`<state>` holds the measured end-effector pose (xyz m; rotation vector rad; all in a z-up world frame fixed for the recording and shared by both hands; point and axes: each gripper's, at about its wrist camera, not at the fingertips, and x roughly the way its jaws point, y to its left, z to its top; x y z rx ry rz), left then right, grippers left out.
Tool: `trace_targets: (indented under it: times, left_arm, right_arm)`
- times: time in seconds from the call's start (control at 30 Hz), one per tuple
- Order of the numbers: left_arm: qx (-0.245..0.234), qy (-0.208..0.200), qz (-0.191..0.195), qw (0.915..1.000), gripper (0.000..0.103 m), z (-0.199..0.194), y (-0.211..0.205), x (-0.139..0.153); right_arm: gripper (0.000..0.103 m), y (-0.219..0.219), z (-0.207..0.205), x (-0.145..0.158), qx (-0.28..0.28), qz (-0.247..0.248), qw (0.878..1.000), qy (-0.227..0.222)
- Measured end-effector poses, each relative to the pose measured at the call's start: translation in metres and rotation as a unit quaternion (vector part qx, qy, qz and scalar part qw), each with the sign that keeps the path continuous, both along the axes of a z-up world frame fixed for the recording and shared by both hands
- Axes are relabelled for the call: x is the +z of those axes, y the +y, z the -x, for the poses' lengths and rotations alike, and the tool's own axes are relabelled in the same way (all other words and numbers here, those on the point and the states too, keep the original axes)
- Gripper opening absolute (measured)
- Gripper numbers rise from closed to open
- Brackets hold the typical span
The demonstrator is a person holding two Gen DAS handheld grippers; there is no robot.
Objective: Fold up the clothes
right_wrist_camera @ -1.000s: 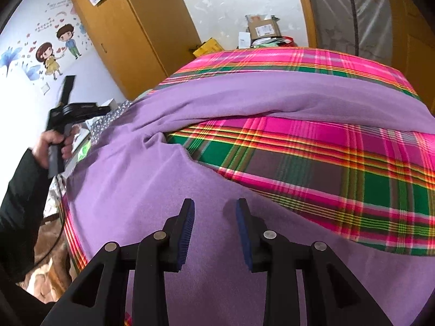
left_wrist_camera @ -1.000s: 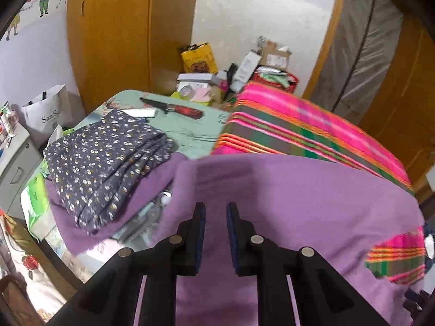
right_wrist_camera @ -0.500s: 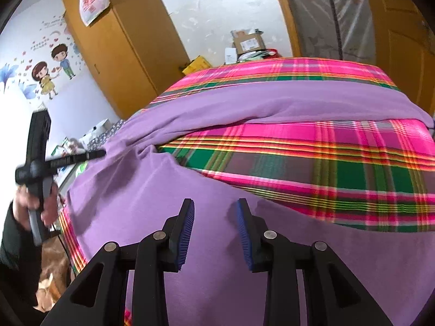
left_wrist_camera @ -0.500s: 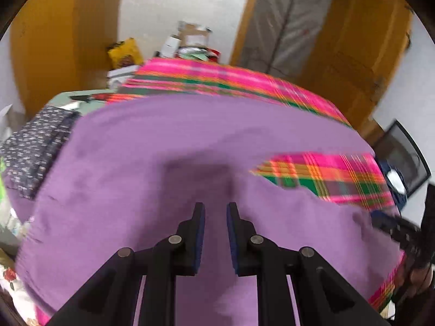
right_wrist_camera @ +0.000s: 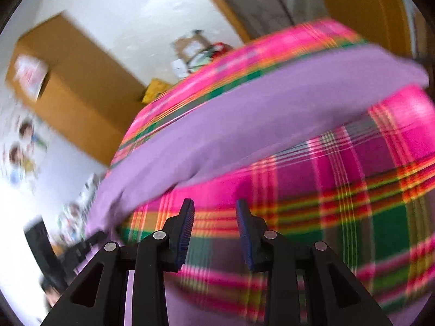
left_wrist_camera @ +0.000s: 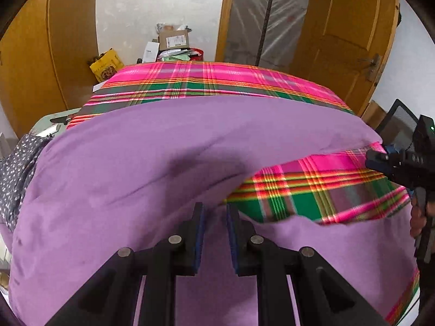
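Note:
A large purple garment point(left_wrist_camera: 136, 163) lies spread over a bed with a pink and green plaid cover point(left_wrist_camera: 217, 78). A patch of plaid shows between two of its parts at the right. My left gripper point(left_wrist_camera: 214, 206) hovers over the garment's near part, open by a narrow gap with nothing pinched. At the right edge a hand point(left_wrist_camera: 416, 217) holds my right gripper point(left_wrist_camera: 376, 160) near the garment's far right corner. The right wrist view is blurred. There my right gripper point(right_wrist_camera: 214, 202) stands open above the plaid cover point(right_wrist_camera: 353, 190), with the purple garment point(right_wrist_camera: 244, 114) as a band beyond it.
A folded dark floral garment point(left_wrist_camera: 16, 168) lies at the left edge on a side table. Boxes and clutter point(left_wrist_camera: 174, 38) are piled behind the bed against the wall. A wooden wardrobe point(left_wrist_camera: 40, 54) stands at left, a wooden door point(left_wrist_camera: 348, 40) at right.
My left gripper has swung right across the purple garment; the floral pile slid to the left edge. My right gripper has rolled and moved off the purple cloth to above the plaid.

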<state>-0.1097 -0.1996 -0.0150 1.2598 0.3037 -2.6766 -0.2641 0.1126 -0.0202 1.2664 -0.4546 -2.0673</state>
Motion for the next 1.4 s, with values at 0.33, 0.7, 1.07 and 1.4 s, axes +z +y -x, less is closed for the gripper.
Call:
trace_targets:
  times: [0.33,0.7,1.07,1.4]
  left_arm:
    - [-0.035,-0.011,0.022,0.9991,0.017,0.024,0.011,-0.010]
    - [-0.076,-0.024,0.053,0.9954,0.017,0.042,0.030,-0.021]
    - [-0.060,-0.005,0.045,0.9972,0.000,0.041,0.018,-0.016]
    - [-0.079,0.048,0.013,0.9956,0.000,0.015,0.009,0.017]
  right_arm:
    - [0.033,0.004,0.041,-0.020,-0.047,0.045,0.996,-0.066]
    - [0.010,-0.003,0.051,-0.023,-0.039,0.056,0.995,-0.075]
    - [0.000,0.010,0.044,-0.007,-0.027,0.075,0.996,-0.037]
    - [0.025,-0.041,0.007,0.013,0.128,-0.005,0.991,0.040]
